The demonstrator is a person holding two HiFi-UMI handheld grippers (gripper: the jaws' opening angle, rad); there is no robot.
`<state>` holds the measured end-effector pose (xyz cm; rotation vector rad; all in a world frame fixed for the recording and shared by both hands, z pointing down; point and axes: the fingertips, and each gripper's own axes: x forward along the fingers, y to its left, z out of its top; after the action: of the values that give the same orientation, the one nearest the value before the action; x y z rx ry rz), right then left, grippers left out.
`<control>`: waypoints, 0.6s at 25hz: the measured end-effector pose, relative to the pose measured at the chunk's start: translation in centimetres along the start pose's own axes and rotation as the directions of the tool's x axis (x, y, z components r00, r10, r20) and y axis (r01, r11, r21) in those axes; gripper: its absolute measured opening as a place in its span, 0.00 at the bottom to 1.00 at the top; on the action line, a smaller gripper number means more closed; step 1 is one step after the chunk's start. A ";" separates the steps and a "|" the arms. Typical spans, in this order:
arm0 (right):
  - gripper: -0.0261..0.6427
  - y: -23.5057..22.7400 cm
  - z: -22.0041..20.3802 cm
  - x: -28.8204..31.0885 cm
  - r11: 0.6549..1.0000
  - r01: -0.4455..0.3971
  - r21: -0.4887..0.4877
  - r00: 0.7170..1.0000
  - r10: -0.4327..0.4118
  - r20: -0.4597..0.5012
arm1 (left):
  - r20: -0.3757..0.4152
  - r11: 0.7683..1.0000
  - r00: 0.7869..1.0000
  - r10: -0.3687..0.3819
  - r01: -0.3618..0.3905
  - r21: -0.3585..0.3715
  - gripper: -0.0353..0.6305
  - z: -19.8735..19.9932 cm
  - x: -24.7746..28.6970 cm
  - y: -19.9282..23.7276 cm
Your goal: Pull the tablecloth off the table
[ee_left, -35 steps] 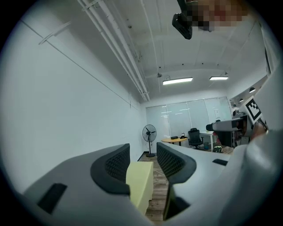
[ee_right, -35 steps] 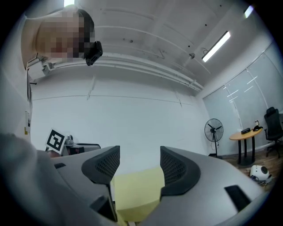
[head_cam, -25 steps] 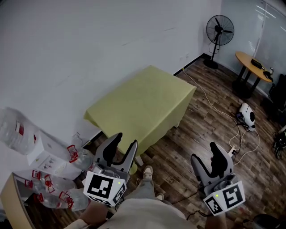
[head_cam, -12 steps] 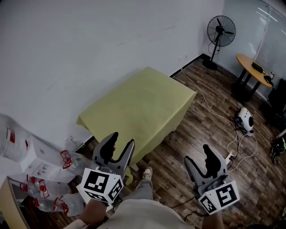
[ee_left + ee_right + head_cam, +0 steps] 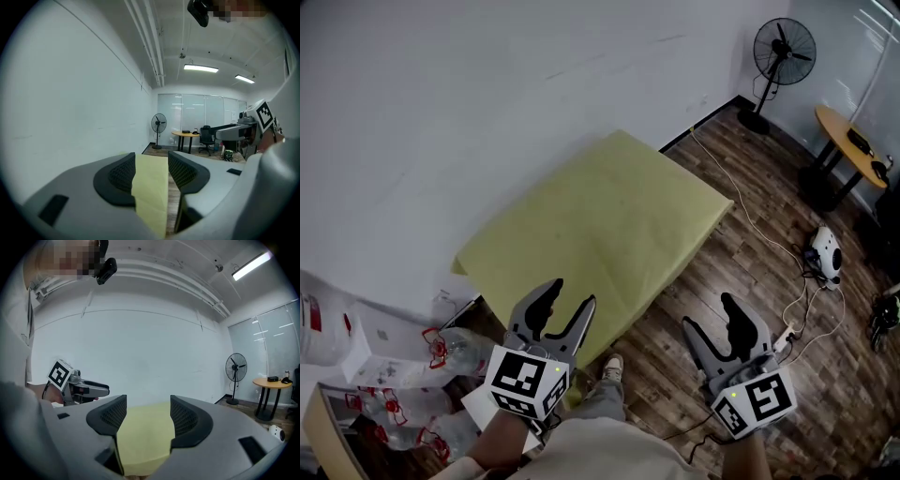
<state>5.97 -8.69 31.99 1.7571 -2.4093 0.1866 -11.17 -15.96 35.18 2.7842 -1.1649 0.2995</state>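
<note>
A white wall [image 5: 487, 94] and a dark wood floor [image 5: 722, 272] frame the scene. The yellow-green tablecloth [image 5: 600, 225] lies flat and smooth over the table, which stands close beside the wall. It covers the whole top, and its hem hangs over the near edge and the corners, so the table itself hardly shows.

The left gripper [image 5: 567, 298] hovers in front of the near hem, a little short of it. Its jaws have just been opening and stand apart; nothing is between them, and the cloth shows only farther ahead through the gap. The right gripper [image 5: 714, 321] is off to the side over bare floor, near the same long edge. Its jaws are also spread and hold nothing, with the cloth ahead of them rather than in them.

By this, the task looks barely begun: no fold, wrinkle or lifted corner shows on the cloth. What seems left is the whole job: reaching the hem, clamping it, and drawing the cloth clear of the top.

Farther out, water bottles [image 5: 455, 349] lie heaped by the wall at the left. A cable [image 5: 759, 225] trails across the floor toward a standing fan [image 5: 784, 47] and a small round table [image 5: 848, 141] in the far corner.
</note>
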 end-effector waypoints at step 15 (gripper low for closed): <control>0.53 -6.0 -7.0 17.6 0.997 -0.020 0.071 0.976 0.035 -0.213 | -0.178 0.997 0.982 -0.057 0.045 -0.068 0.39 -6.6 12.8 8.9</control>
<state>6.81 -25.59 42.38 1.6377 -2.2984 0.4436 -9.72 -29.90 44.63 2.6629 -1.0410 0.4883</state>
